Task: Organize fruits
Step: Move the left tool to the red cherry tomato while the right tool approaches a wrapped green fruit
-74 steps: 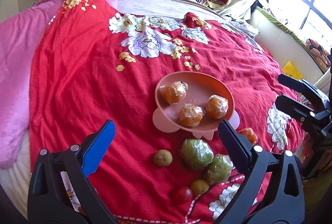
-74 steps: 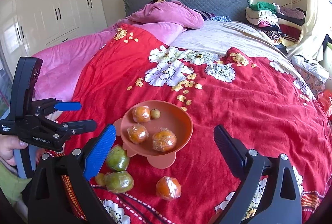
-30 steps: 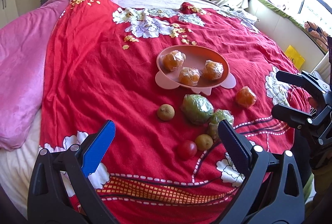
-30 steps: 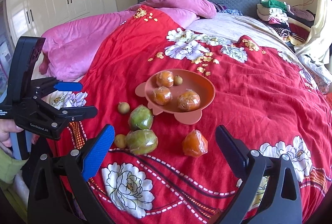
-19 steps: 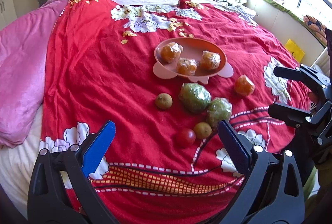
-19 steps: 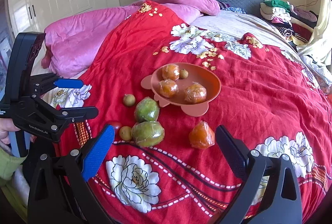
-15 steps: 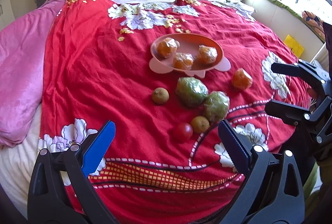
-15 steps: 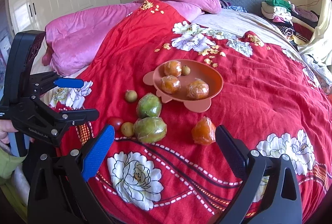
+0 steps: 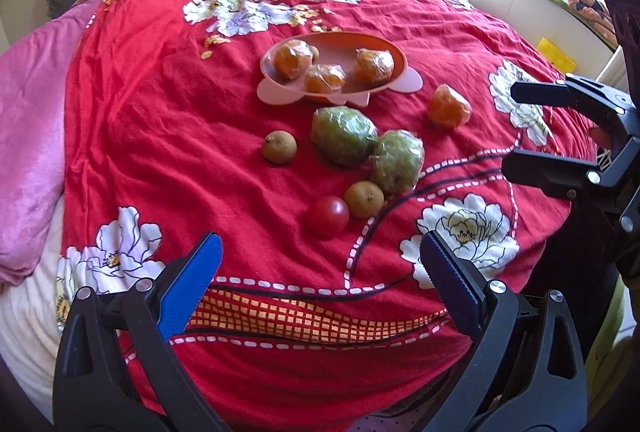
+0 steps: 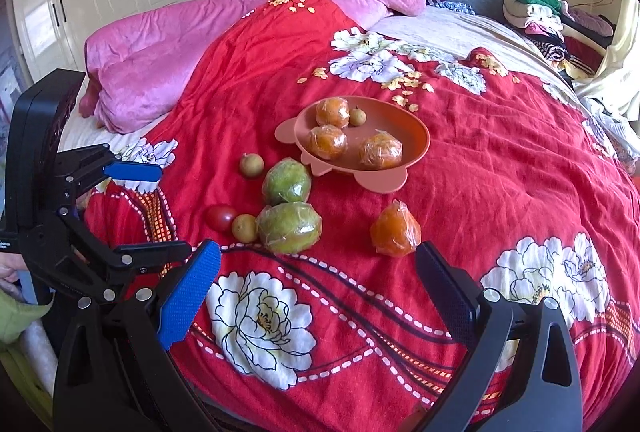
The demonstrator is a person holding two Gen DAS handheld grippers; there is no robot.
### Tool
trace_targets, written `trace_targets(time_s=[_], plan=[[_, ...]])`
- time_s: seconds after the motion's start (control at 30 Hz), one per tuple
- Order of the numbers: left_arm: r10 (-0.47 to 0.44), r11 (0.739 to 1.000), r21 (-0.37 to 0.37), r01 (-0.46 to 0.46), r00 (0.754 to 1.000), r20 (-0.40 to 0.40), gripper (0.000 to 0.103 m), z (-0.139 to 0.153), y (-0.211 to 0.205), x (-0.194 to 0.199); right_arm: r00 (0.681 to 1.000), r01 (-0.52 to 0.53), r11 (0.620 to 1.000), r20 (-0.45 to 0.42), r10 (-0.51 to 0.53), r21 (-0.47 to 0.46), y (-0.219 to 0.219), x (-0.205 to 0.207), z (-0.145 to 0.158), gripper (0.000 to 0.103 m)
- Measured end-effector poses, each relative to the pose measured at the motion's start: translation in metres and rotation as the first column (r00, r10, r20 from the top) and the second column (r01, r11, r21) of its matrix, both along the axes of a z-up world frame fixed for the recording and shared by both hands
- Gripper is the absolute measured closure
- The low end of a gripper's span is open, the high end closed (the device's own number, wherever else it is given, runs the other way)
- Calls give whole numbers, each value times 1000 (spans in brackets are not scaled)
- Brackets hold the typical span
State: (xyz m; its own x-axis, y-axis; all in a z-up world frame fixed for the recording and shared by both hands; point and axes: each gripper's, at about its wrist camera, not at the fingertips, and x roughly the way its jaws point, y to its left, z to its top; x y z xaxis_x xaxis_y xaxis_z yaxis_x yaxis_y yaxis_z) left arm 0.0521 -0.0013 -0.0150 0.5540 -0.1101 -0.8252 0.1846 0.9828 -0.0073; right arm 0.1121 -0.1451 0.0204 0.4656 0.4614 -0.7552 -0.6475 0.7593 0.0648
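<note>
Left wrist view: the left gripper (image 9: 320,252) hangs with its jaws spread wide and empty, and the fruit sits ahead of it on the red quilt (image 9: 152,119). Closest is a tomato (image 9: 327,216), touching a small brown fruit (image 9: 364,199); past them are two wrapped green fruits (image 9: 345,135).

Right wrist view: the right gripper (image 10: 318,260) is also gaping, nothing in it. A wrapped orange (image 10: 395,230) lies just ahead, and further ahead the pink bowl (image 10: 416,135) holds three more.

Film-wrapped oranges (image 10: 380,150) (glossy), cloth quilt (image 10: 500,167)
</note>
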Motion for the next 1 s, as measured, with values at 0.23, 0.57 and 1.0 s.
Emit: trace_targets(time_s=[0.23,0.57,1.0], plan=[[-59,997,43,61,997,-41,21,-10,-8,11,1000,1,1000,-29,-1,-8,2,5,-9,6],[-113,993,29,116,989,-100,60,-23,-4,31,998,-11,999,-61,9,-38,12,13,-28,6],[-159,987,-37,156,980,-121,75,-29,3,47,996,-38,998,-86,33,-53,27,33,-49,20]])
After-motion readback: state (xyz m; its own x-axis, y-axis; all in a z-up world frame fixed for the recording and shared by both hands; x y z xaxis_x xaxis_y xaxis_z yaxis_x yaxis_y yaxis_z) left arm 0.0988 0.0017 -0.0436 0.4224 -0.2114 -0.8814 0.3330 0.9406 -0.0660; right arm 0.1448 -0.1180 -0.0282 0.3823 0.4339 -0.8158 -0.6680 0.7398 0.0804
